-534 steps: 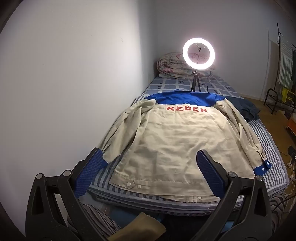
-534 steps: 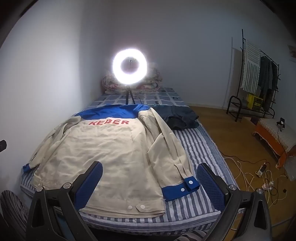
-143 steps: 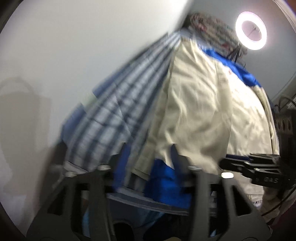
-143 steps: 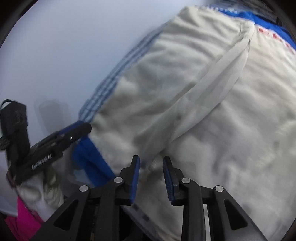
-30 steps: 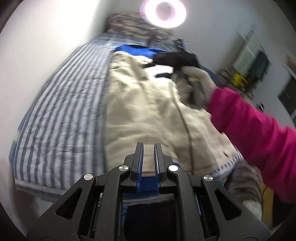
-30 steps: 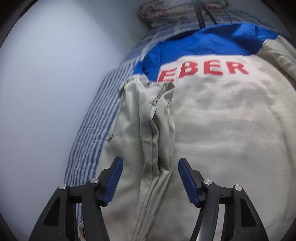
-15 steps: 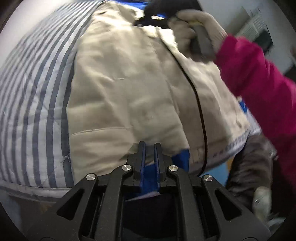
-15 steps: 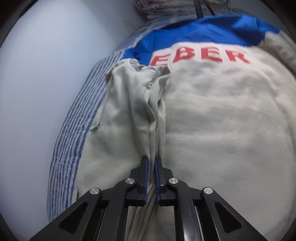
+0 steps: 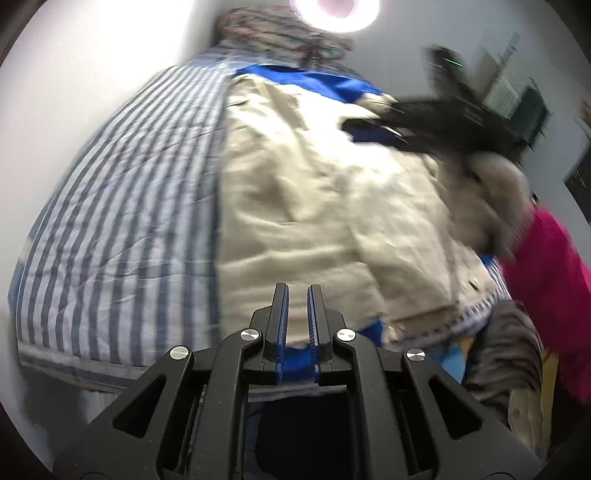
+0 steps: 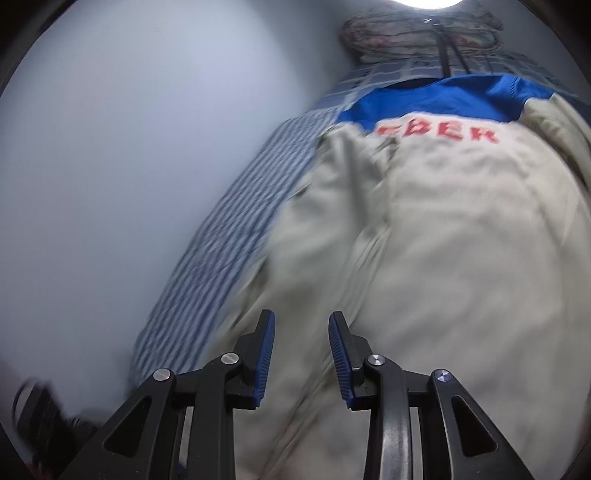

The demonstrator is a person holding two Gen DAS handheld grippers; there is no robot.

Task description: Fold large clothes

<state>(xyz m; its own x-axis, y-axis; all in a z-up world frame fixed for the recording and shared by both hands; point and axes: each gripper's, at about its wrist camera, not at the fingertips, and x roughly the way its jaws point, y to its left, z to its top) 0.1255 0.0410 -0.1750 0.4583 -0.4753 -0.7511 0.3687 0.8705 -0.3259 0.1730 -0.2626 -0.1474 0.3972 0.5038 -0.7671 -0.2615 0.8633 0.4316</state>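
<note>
Beige jacket (image 9: 317,206) spread on striped bed (image 9: 122,206), wall alongside. Left gripper (image 9: 295,317) clamped on blue cuff (image 9: 297,356). Right gripper (image 10: 301,350) opening, nothing pinched, above jacket. Ring light (image 9: 334,11), bundled quilt (image 10: 421,27) beyond.

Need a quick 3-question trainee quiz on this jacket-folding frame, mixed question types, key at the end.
1. True or false: the left tool is shut on the jacket's blue cuff.
2. Multiple choice: the jacket lies on a) a wooden table, b) a striped bed sheet, c) a bare floor.
3. Fill in: the letters on the jacket's back are ____ in colour.

Key: 1 true. 2 b. 3 red.

Note: the right tool is opening, pads clear of the cloth.
</note>
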